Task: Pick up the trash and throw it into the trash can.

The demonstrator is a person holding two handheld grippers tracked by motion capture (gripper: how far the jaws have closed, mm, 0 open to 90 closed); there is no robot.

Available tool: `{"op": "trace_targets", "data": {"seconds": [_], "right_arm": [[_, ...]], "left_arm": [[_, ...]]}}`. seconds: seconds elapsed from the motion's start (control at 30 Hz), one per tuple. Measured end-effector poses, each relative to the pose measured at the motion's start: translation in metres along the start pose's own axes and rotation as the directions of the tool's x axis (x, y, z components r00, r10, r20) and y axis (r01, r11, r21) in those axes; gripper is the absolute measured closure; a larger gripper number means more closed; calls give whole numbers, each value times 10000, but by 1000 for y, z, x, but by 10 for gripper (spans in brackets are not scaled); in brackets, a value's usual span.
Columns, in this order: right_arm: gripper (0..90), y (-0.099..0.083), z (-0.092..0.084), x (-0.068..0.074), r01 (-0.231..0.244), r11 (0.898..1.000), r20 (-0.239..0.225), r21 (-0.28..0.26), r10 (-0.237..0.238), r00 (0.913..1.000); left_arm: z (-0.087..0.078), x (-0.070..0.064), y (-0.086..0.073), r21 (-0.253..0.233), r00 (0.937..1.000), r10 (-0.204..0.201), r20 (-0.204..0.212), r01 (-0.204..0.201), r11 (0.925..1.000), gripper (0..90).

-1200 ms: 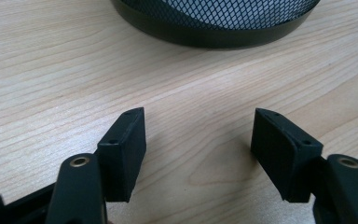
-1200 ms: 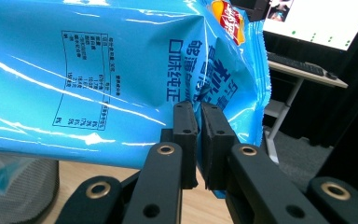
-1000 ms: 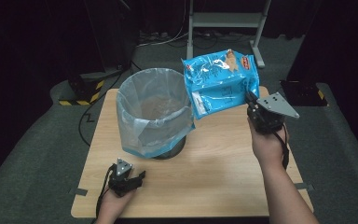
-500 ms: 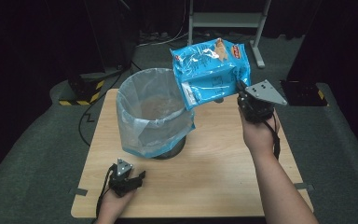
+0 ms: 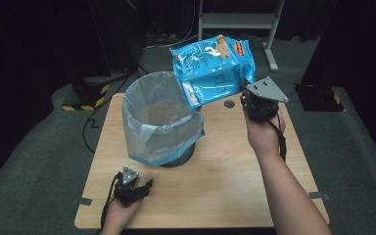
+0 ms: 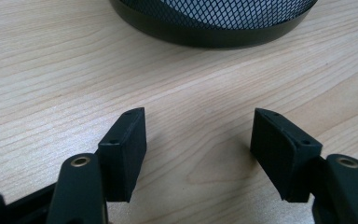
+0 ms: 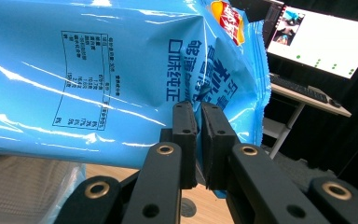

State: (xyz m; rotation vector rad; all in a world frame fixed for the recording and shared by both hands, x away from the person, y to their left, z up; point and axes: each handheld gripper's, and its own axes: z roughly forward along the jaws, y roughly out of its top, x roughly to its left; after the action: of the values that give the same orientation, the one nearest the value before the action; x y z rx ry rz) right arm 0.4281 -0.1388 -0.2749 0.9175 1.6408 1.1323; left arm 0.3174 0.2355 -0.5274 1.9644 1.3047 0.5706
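Note:
A shiny blue chip bag [image 5: 211, 68] hangs in the air over the right rim of a bin [image 5: 159, 120] lined with a clear plastic bag. My right gripper [image 5: 248, 93] is shut on the bag's lower right edge; in the right gripper view both jaws pinch the blue chip bag [image 7: 121, 70], and the gripper [image 7: 198, 116] points up at it. My left gripper [image 5: 144, 186] rests on the table near the front left, open. In the left gripper view the left gripper [image 6: 198, 135] holds nothing, and the bin's black mesh base [image 6: 214, 23] stands just ahead.
The wooden table [image 5: 225, 181] has a small round hole [image 5: 229, 104] behind the right hand. A white metal stand [image 5: 235, 22] is on the floor beyond the table. A lit monitor [image 7: 317, 39] on a desk shows behind the bag.
The right hand has lifted the chip bag up and to the left, bringing it over the bin's rim. The left gripper has stayed put.

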Motion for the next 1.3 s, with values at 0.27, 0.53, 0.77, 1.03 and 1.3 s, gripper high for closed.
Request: {"op": "trace_targets", "data": {"seconds": [0.27,0.53,0.77,1.03,1.3], "right_arm": [[853,4,5,11,254,9997,-98,-27,-255,9996],[849,6,10,21,505,9987,-170,-75,-507,9986],[838,5,15,30,700,9975,-258,-27,-700,9972],[827,7,19,42,951,9954,-403,-96,-954,9946],[796,5,20,55,1261,9919,-506,-156,-1267,9906]], "left_arm": [[0,0,0,-24,10000,3,-11,-3,10000,358],[0,0,0,-14,10000,-4,15,4,10000,358],[0,0,0,-13,10000,-2,26,2,10000,358],[0,1,0,-14,10000,-30,92,30,10000,358],[0,1,0,-45,9999,-38,143,38,10000,357]]}}
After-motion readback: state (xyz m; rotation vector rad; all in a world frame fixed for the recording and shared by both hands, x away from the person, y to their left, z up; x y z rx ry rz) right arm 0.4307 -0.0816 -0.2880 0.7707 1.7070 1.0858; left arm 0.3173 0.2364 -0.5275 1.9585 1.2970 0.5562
